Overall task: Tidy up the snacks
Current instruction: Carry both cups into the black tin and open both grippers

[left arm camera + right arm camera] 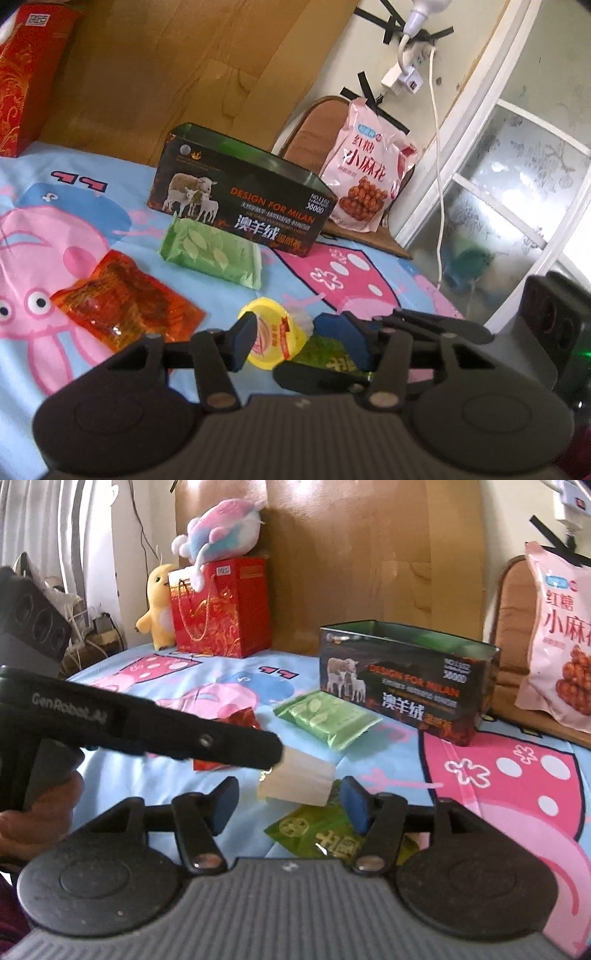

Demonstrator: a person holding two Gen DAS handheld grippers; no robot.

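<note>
My left gripper (pixel 295 343) is shut on a small jelly cup with a yellow lid (pixel 275 334), held just above the bed; the cup's pale body (pixel 297 782) shows in the right wrist view at the tip of the left gripper. My right gripper (pixel 290 808) is open and empty over a dark green snack packet (pixel 314 834), which also shows in the left wrist view (pixel 325 356). An open black tin box (pixel 242 192) stands behind a light green packet (pixel 212 253). An orange packet (pixel 125 299) lies to the left.
A large pink snack bag (pixel 365 173) leans on a chair at the bed's right edge. A red gift bag (pixel 221 607) and plush toys (pixel 218 530) stand at the far left by the wooden headboard. A cartoon sheet (pixel 351 273) covers the bed.
</note>
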